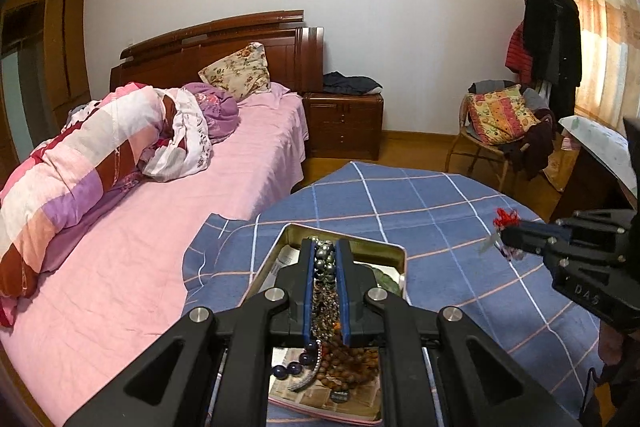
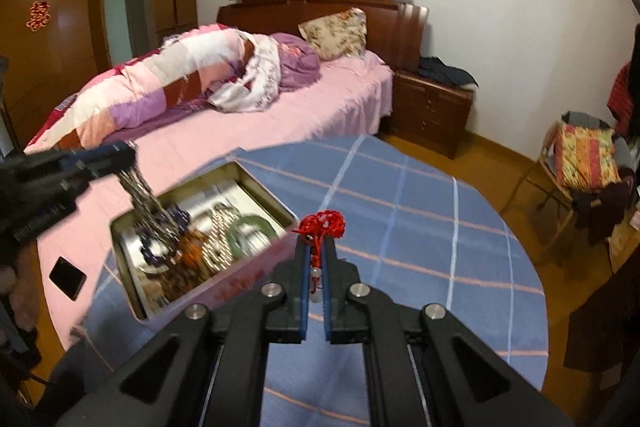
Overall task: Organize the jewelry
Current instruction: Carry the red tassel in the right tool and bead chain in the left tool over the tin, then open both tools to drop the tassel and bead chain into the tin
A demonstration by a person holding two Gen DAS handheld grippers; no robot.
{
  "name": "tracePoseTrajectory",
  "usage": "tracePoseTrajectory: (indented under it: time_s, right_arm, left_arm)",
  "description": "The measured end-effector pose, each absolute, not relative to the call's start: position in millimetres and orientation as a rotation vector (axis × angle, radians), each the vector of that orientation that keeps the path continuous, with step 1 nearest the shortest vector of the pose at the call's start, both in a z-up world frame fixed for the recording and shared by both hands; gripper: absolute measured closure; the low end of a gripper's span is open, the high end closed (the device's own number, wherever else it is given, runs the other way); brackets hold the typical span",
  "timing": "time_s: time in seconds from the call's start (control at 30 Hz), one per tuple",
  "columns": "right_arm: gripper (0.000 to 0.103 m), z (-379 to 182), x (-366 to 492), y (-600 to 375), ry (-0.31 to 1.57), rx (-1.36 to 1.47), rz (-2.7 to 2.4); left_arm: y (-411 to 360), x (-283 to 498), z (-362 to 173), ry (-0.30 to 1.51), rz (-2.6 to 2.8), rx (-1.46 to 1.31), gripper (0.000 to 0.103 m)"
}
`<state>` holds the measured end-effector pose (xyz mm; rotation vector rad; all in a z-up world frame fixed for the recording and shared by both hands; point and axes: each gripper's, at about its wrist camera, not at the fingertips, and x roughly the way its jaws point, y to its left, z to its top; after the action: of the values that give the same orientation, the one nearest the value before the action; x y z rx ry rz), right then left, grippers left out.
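An open metal tin (image 1: 394,254) (image 2: 256,174) full of jewelry sits on the blue plaid table. My left gripper (image 1: 324,247) (image 2: 128,157) is shut on a grey bead necklace (image 1: 325,261) and holds it above the tin; the strand (image 2: 144,199) hangs down into the tin. My right gripper (image 2: 316,245) (image 1: 505,233) is shut on a red knotted cord (image 2: 325,223) (image 1: 506,217) with a small pale pendant (image 2: 316,277), held above the table to the right of the tin. A green bangle (image 2: 248,227), dark blue beads (image 1: 286,369) and brown beads (image 1: 348,363) lie in the tin.
The round table's blue plaid cloth (image 2: 420,227) (image 1: 420,203) stands against a pink bed (image 1: 160,227). A black phone (image 2: 67,277) lies on the bed near the tin. A nightstand (image 1: 344,123) and a chair with a cushion (image 1: 500,119) stand beyond.
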<state>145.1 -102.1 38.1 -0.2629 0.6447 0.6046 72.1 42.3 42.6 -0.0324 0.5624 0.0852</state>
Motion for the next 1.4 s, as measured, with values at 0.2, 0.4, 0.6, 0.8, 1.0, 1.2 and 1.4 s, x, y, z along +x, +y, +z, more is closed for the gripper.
tracePoseTrajectory:
  time_s: [0.2, 0.4, 0.6, 0.8, 1.0, 1.2, 1.4]
  right_arm:
    - [0.096, 45, 148, -70, 0.616, -0.257, 0.672]
    - [0.096, 41, 149, -44, 0.608, -0.249, 0.723]
    - [0.096, 23, 151, -26, 0.635, -0.256, 0.757]
    - [0.093, 2, 155, -16, 0.688, -0.260, 0.777]
    - [0.076, -11, 157, -20, 0.728, -0.261, 0.775]
    - [0.053, -3, 154, -35, 0.701, -0.242, 0.735]
    - [0.040, 5, 150, -55, 0.677, -0.224, 0.699]
  left_arm:
    - [50, 77, 34, 0.584, 0.094, -0.040, 0.094]
    - [59, 83, 24, 0.608, 0.103, -0.054, 0.094]
    - [63, 88, 12, 0.634, 0.106, -0.063, 0.094]
    - [64, 93, 1, 0.659, 0.110, -0.068, 0.093]
    - [61, 95, -8, 0.699, 0.103, -0.062, 0.090]
    - [64, 86, -1, 0.668, 0.166, -0.058, 0.042]
    - [64, 75, 8, 0.640, 0.175, -0.053, 0.033]
